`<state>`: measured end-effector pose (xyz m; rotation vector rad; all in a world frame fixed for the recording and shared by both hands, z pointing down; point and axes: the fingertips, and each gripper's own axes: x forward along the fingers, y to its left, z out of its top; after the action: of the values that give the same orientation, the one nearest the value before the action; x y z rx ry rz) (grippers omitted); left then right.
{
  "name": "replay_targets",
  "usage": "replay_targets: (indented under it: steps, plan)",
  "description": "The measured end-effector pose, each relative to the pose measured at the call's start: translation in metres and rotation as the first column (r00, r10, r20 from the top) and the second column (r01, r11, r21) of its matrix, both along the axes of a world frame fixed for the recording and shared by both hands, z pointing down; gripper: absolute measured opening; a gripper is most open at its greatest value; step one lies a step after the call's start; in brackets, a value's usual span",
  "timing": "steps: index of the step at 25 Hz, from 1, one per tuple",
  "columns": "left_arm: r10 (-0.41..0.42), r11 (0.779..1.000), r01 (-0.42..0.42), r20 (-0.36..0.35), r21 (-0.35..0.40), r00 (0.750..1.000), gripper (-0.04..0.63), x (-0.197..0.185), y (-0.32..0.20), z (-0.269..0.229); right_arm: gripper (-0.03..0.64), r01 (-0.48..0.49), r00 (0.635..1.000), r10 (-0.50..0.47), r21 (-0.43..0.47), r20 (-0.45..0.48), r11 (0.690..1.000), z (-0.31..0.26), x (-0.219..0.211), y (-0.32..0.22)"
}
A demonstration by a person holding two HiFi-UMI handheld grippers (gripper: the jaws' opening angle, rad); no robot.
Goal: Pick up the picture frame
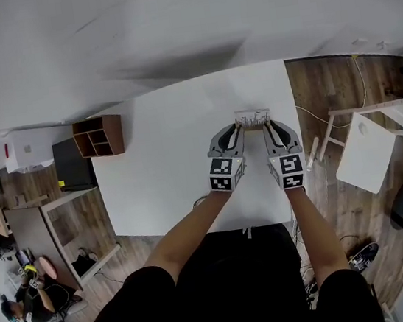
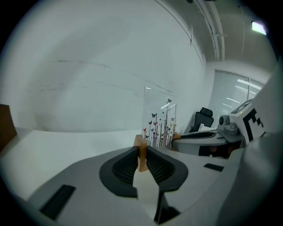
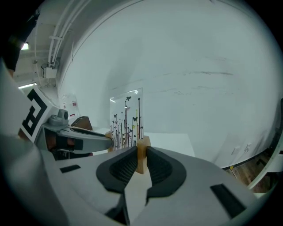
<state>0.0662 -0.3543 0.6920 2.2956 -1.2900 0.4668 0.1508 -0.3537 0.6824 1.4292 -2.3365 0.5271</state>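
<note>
The picture frame is a clear pane printed with thin stems and butterflies, held upright by a small wooden block at each lower end. It stands near the far edge of the white table. My left gripper is shut on the left wooden block, which is pinched between the dark pads. My right gripper is shut on the right wooden block. The printed pane rises just behind that block. Each gripper view shows the other gripper beside the pane. Whether the frame rests on the table cannot be told.
A brown wooden cubby shelf sits off the table's left side. A white stool and a loose cable lie on the wood floor to the right. A person sits low at the far left.
</note>
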Motion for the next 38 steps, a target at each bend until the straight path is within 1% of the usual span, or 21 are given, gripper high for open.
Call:
replay_targets:
  steps: [4, 8, 11, 16, 20, 24, 28, 32, 38]
  plan:
    - [0.014, 0.999, -0.014, -0.006, 0.033, 1.0, 0.063, -0.01, 0.031, -0.024, 0.077, -0.015, 1.0, 0.014, 0.018, 0.013, 1.0, -0.021, -0.009, 0.033]
    - [0.016, 0.999, -0.015, -0.022, 0.041, 1.0, 0.064, -0.022, 0.073, -0.047, 0.077, -0.004, 1.0, 0.004, 0.021, -0.02, 1.0, -0.044, -0.021, 0.076]
    - [0.018, 0.999, -0.018, -0.012, 0.036, 1.0, 0.063, -0.033, 0.11, -0.065, 0.077, -0.022, 1.0, 0.022, 0.038, -0.002, 0.999, -0.063, -0.032, 0.111]
    - [0.015, 0.998, -0.014, -0.013, 0.054, 1.0, 0.064, -0.052, 0.167, -0.092, 0.075, -0.053, 0.998, 0.052, 0.046, 0.025, 0.998, -0.089, -0.05, 0.171]
    - [0.028, 0.997, -0.025, -0.043, 0.074, 0.999, 0.064, -0.058, 0.208, -0.107, 0.075, -0.077, 0.997, 0.077, 0.065, 0.011, 0.995, -0.106, -0.057, 0.214]
    - [0.016, 0.997, -0.012, -0.062, 0.078, 0.998, 0.064, -0.064, 0.25, -0.127, 0.075, -0.081, 0.997, 0.082, 0.088, -0.012, 0.993, -0.127, -0.063, 0.257]
    - [0.033, 0.994, -0.024, -0.079, 0.11, 0.996, 0.064, -0.065, 0.285, -0.154, 0.075, -0.09, 0.995, 0.093, 0.124, -0.022, 0.988, -0.157, -0.064, 0.292]
    - [0.062, 0.987, -0.048, -0.084, 0.154, 0.995, 0.064, -0.068, 0.317, -0.171, 0.075, -0.11, 0.994, 0.112, 0.135, -0.007, 0.985, -0.175, -0.066, 0.324]
    - [0.061, 0.985, -0.044, -0.099, 0.167, 0.993, 0.063, -0.08, 0.356, -0.192, 0.075, -0.121, 0.993, 0.12, 0.15, 0.013, 0.981, -0.194, -0.078, 0.364]
